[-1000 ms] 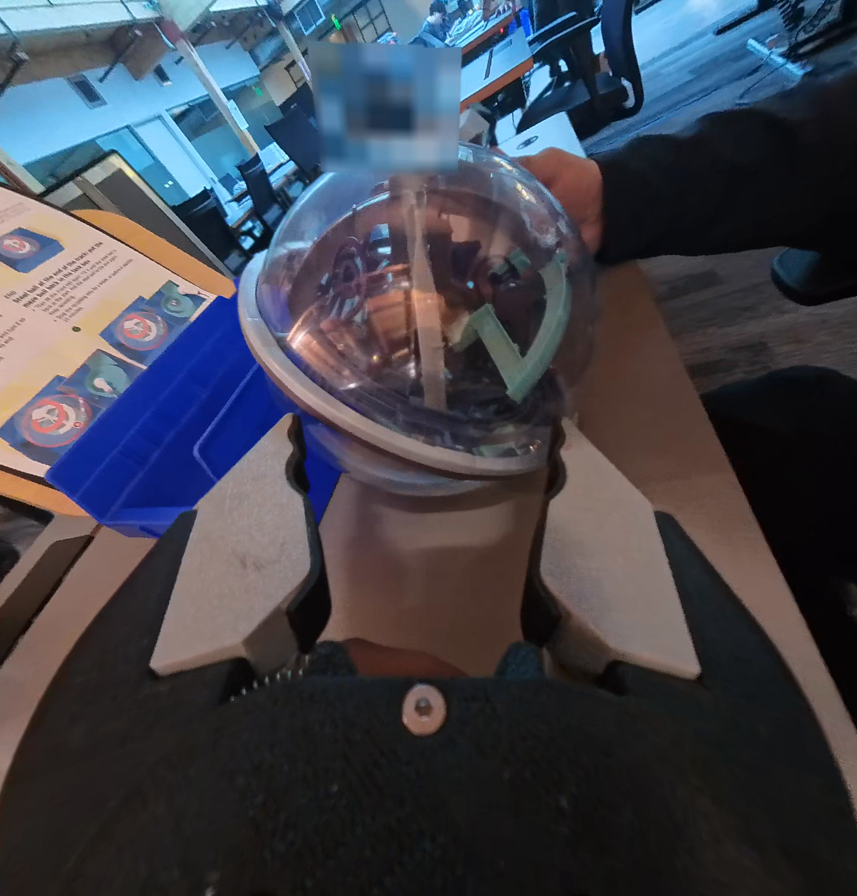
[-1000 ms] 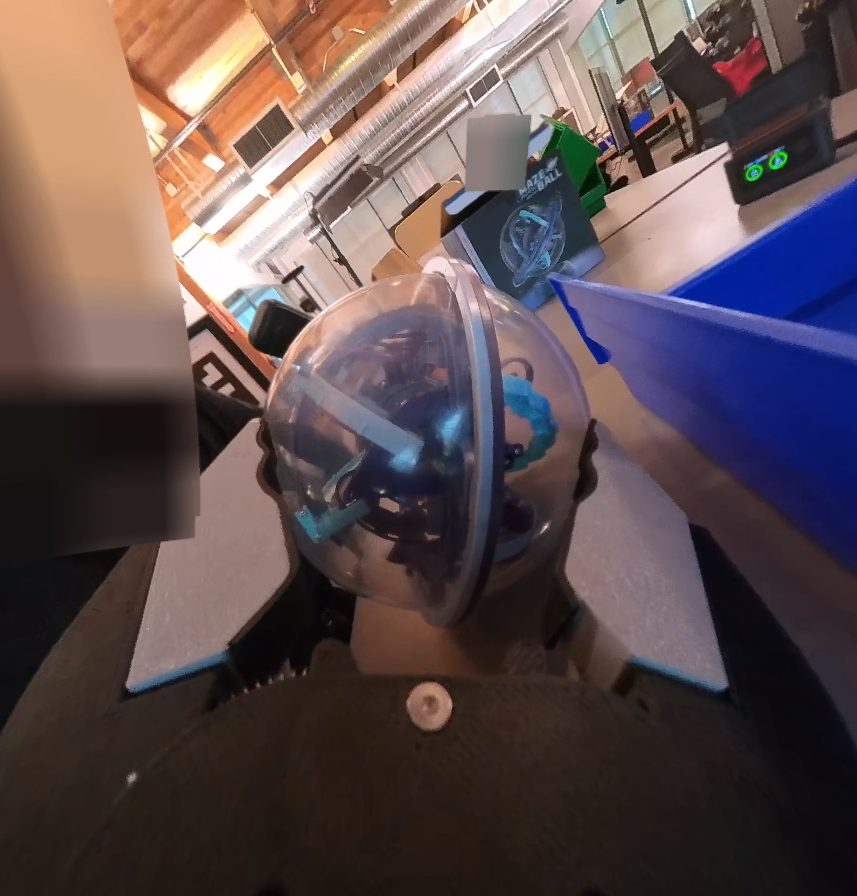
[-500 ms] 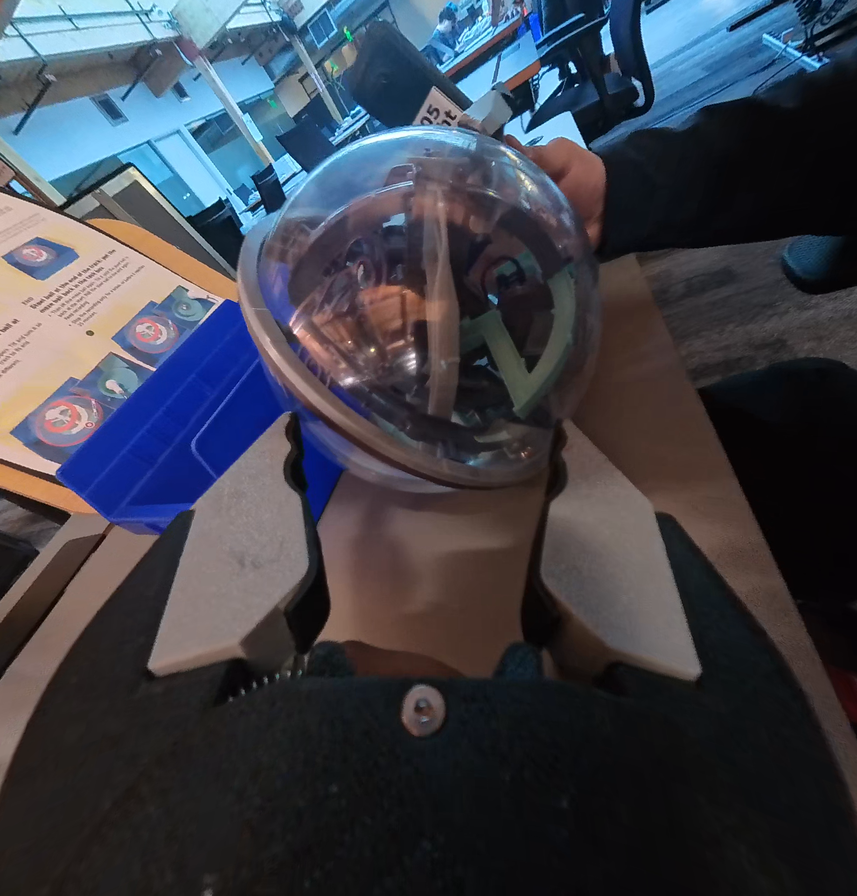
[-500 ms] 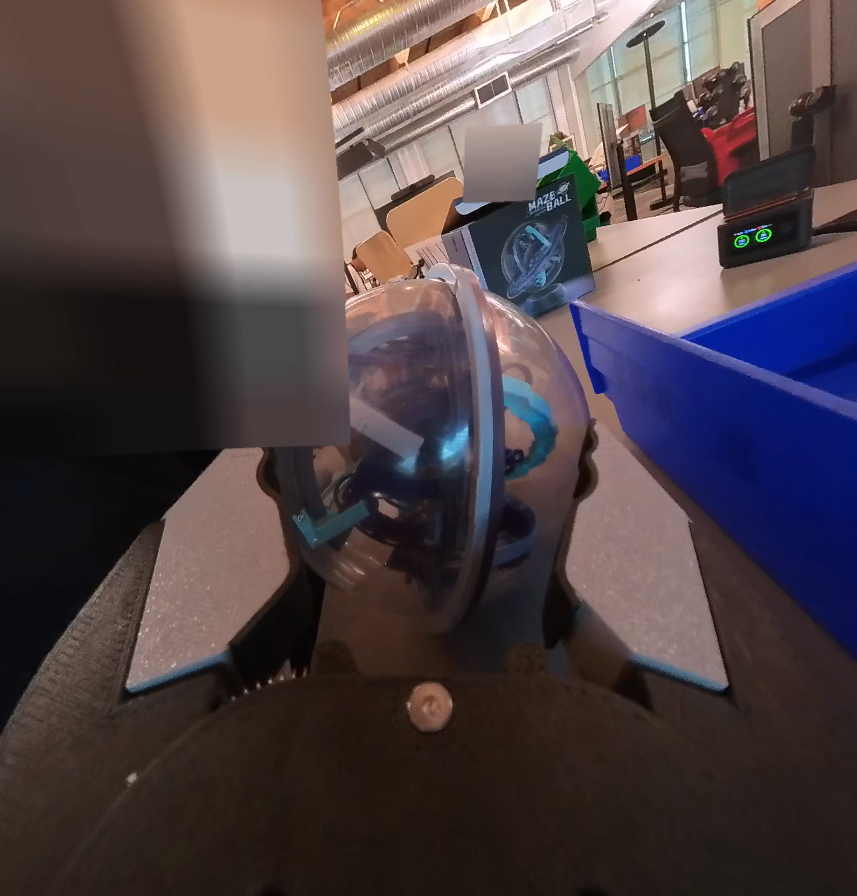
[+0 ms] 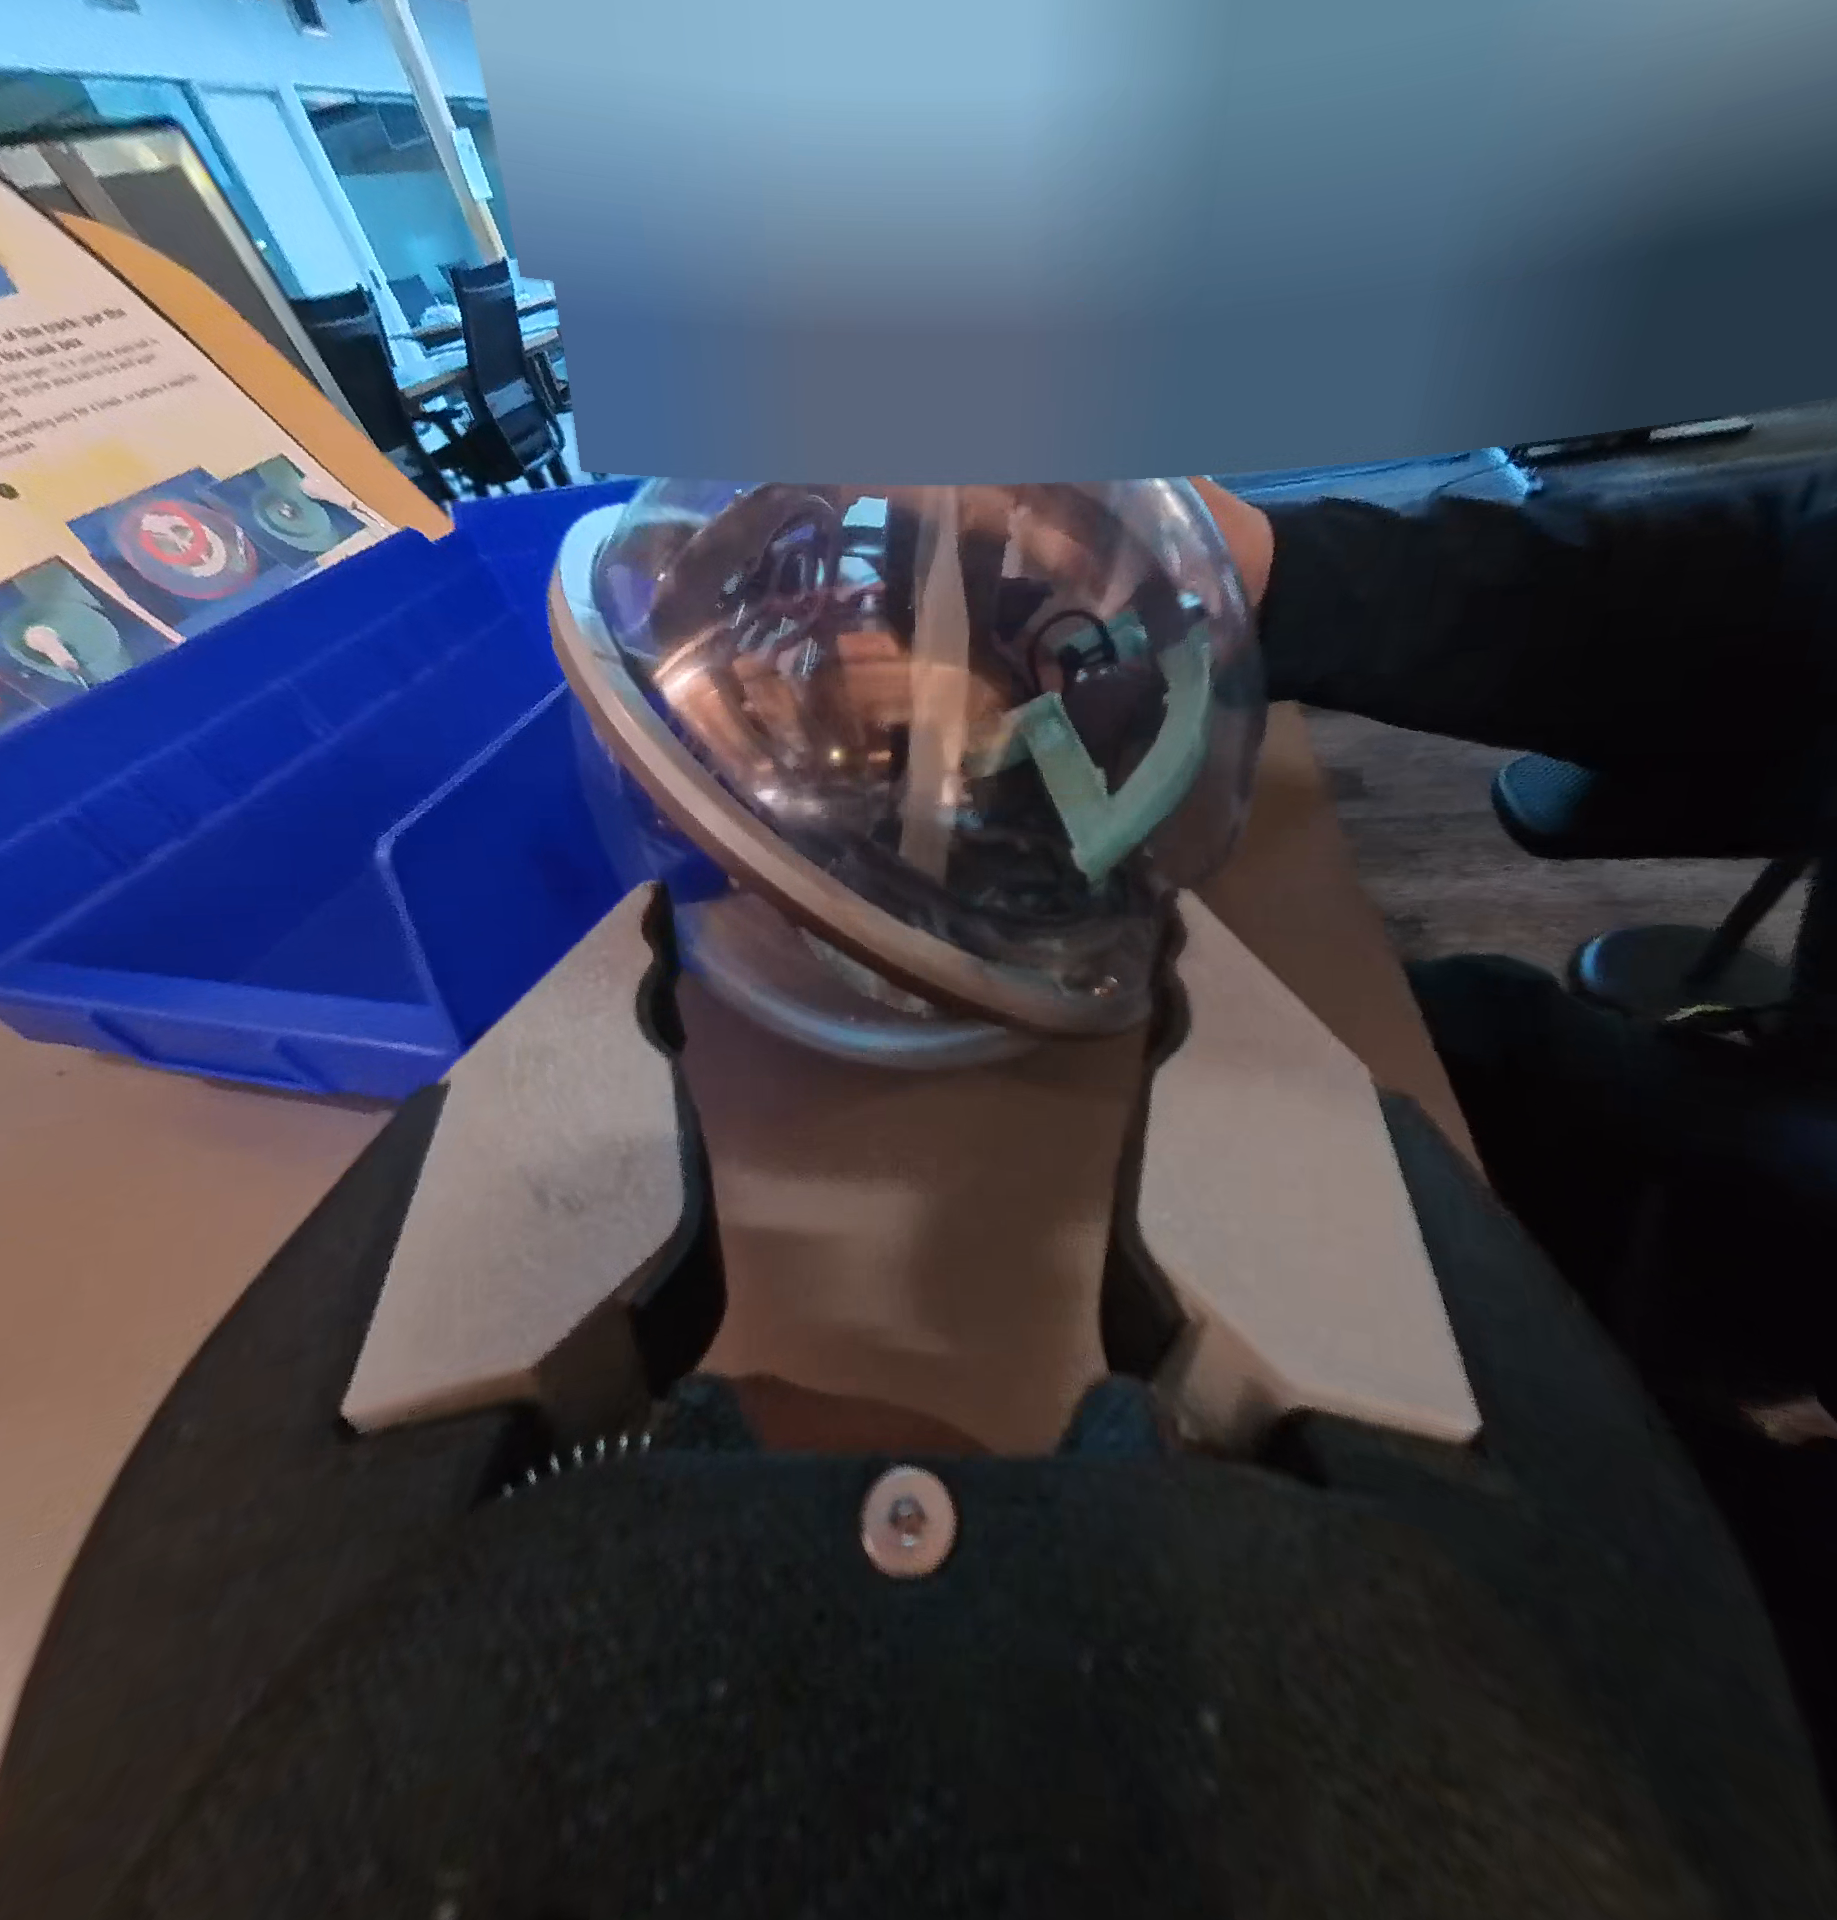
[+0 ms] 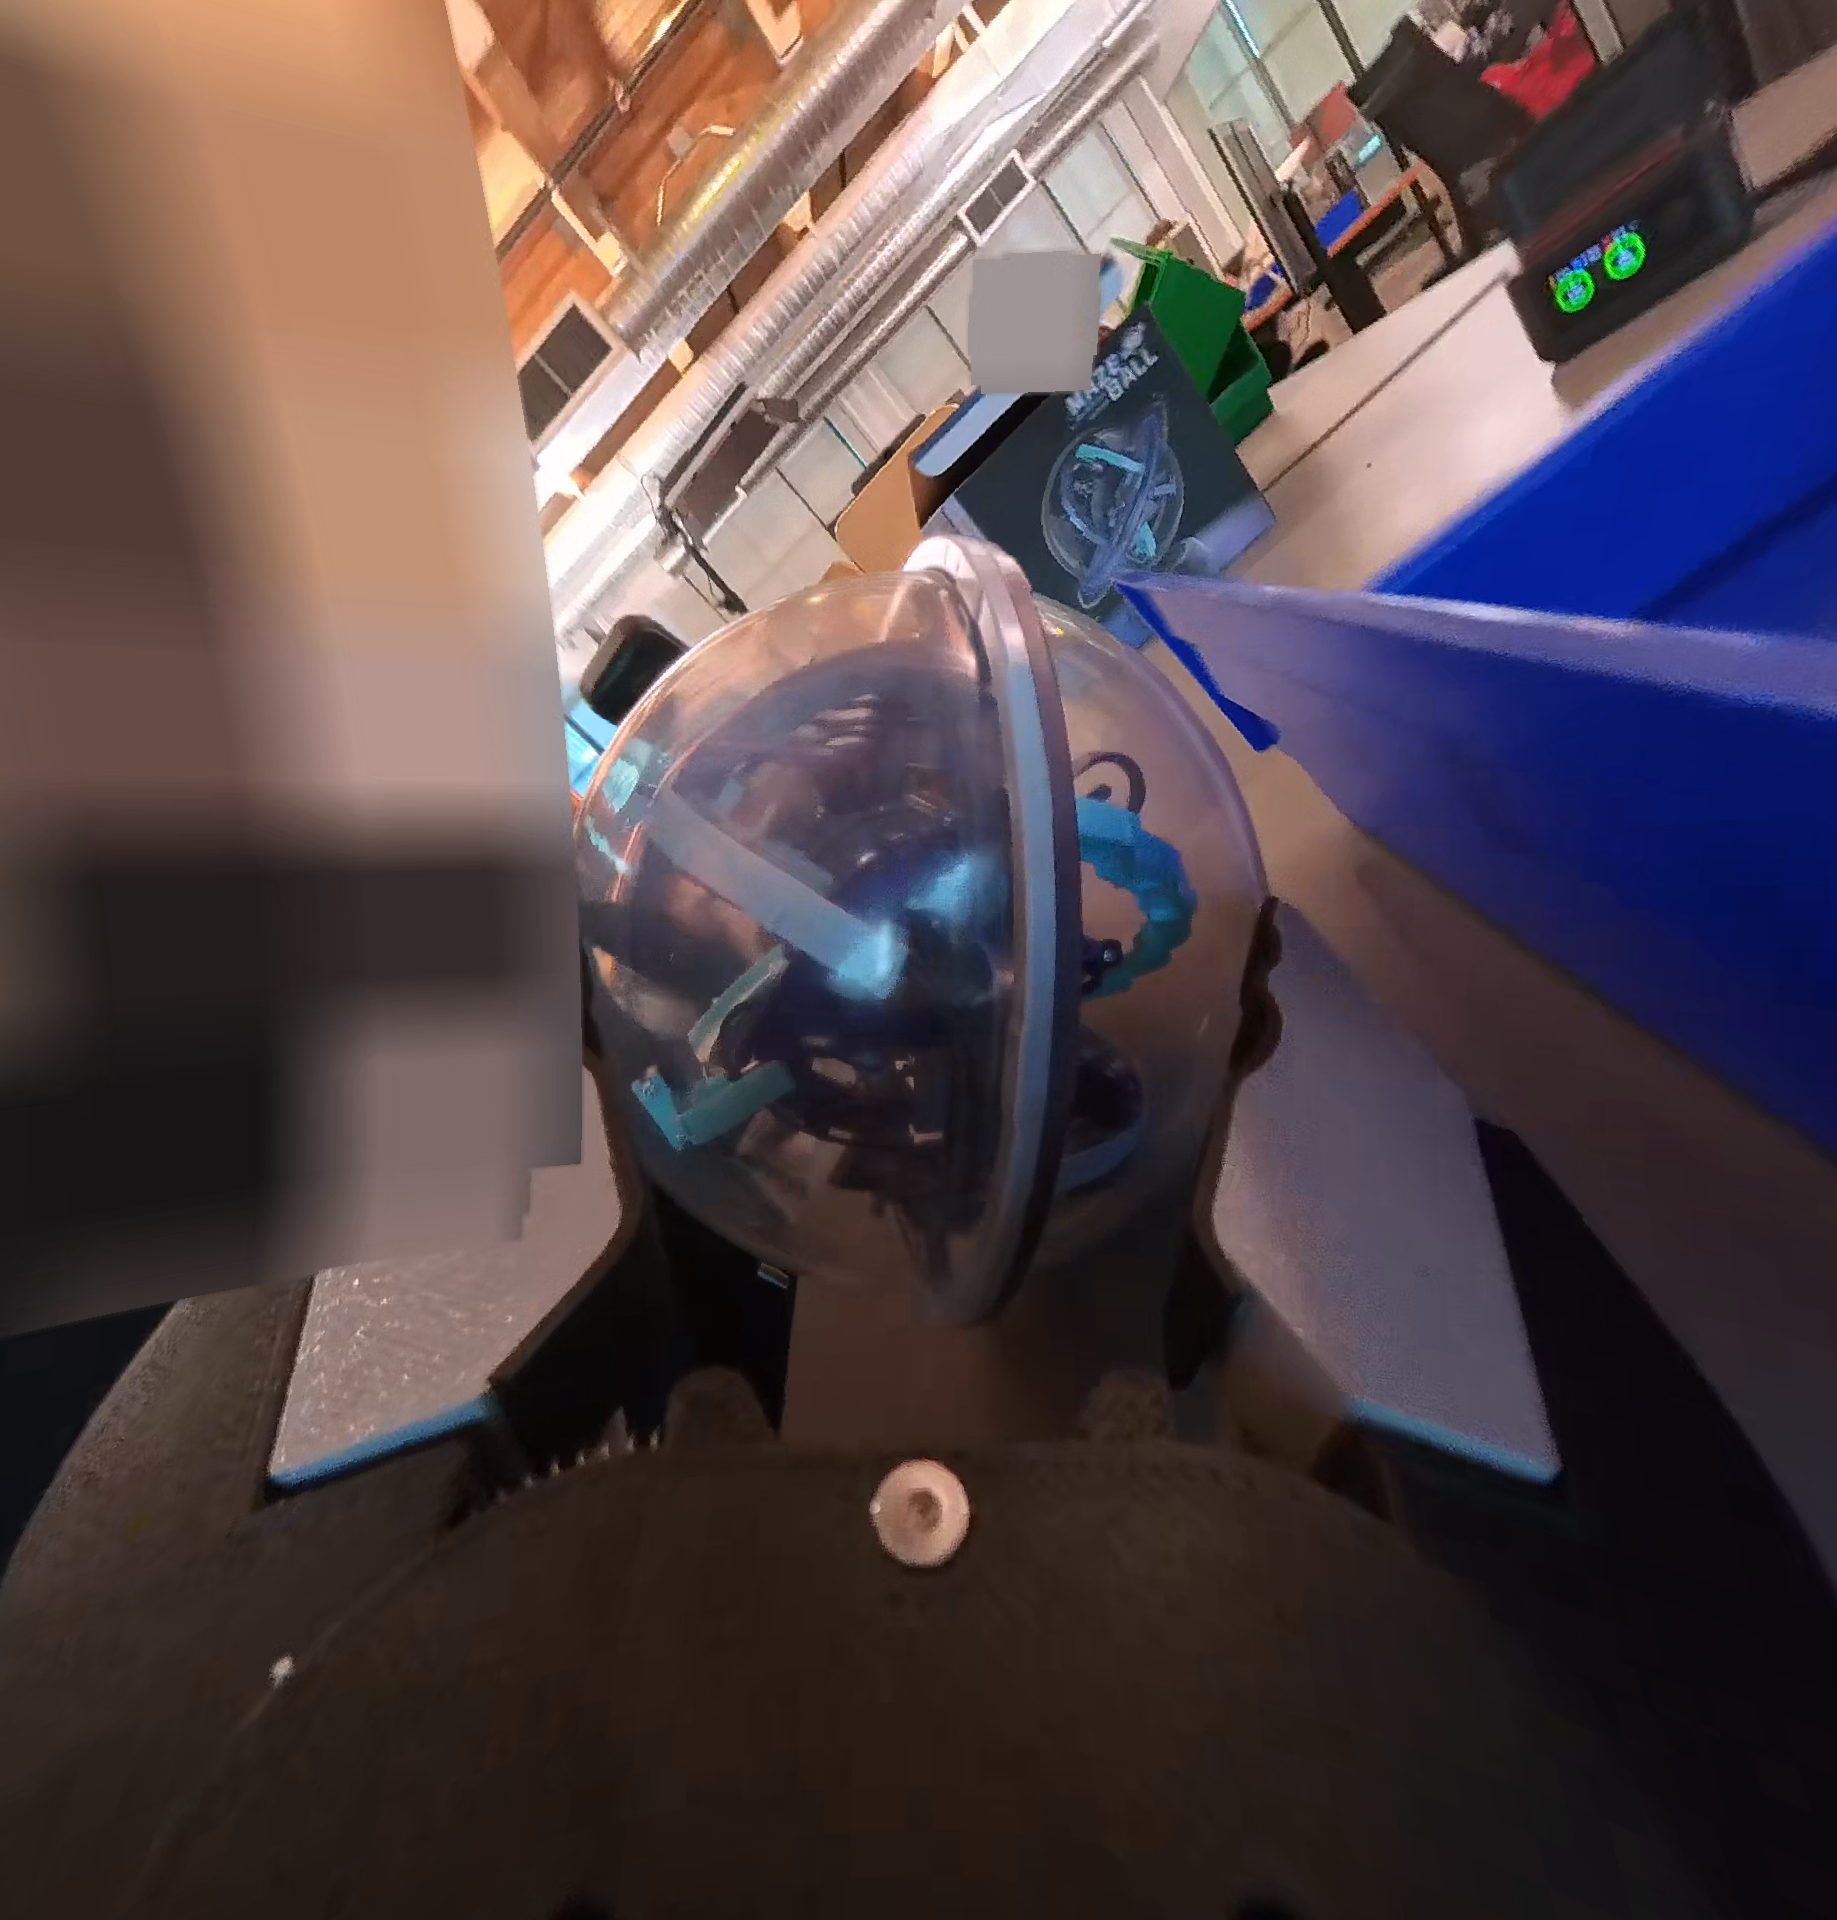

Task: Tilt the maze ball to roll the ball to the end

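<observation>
Both tongs grip the maze ball [image 5: 909, 748] at frame centre: the left tongs [image 5: 909, 961] clamp its lower shell, the right tongs [image 6: 929, 1049] its sides. A dark-sleeved arm [image 5: 1537, 644] reaches in at right, probably behind the ball. A blue bin [image 5: 270, 831] sits on the tan surface [image 5: 93, 1226] at left.

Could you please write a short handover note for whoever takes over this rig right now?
Left tongs: shut on the maze ball, gripping its lower part.
Right tongs: shut on the same maze ball from the other side.
The sphere is held above the table, seam ring tilted, beside the blue bin.
Done: ball gripped and tilted.
Left: the small ball inside is not discernible, so find it, then tilt on to the end.
</observation>
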